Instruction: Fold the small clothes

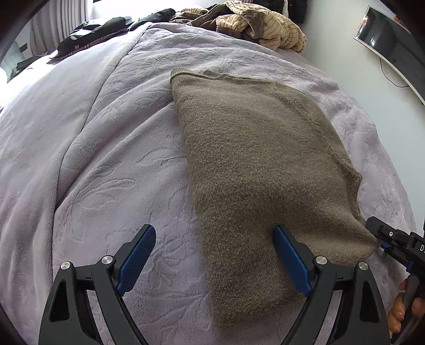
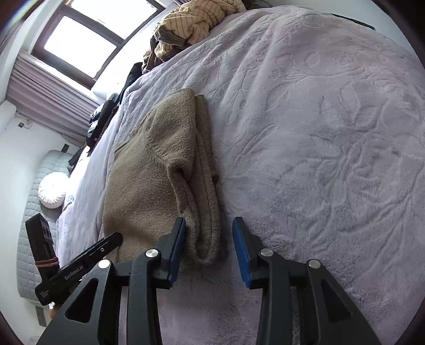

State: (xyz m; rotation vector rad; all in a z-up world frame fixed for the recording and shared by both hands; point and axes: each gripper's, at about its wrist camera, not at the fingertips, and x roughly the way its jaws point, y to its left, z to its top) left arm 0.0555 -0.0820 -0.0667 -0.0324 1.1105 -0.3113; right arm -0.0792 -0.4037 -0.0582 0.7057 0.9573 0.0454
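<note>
Here the right gripper (image 2: 209,249) sits at the bottom centre of its own view with its blue pads parted around the near corner of the folded brown sweater (image 2: 159,164). The left pad touches or nearly touches the knit, while the right pad stands clear over the lilac bedspread (image 2: 332,132), so nothing is clamped. The left gripper (image 1: 215,254) is at the bottom of its view, spread wide and released. One finger is over the bare bedspread (image 1: 93,159); the other overlaps the near end of the sweater (image 1: 252,159), though whether it presses on the wool I cannot tell.

The sweater lies as a long folded strip running from the lower middle of the left view up toward the upper centre. In the right view its stacked layers and ribbed edges show along the right side of the strip.

It looks like a thick, soft, fuzzy knit: limp, fairly light, not fragile, and likely to sag and slide over itself rather than hold a crease. A good hold, I judge, is at the near corners, pinching every layer of the stacked edge together.

A heap of striped clothes (image 1: 265,24) waits at the top of the frame.
</note>
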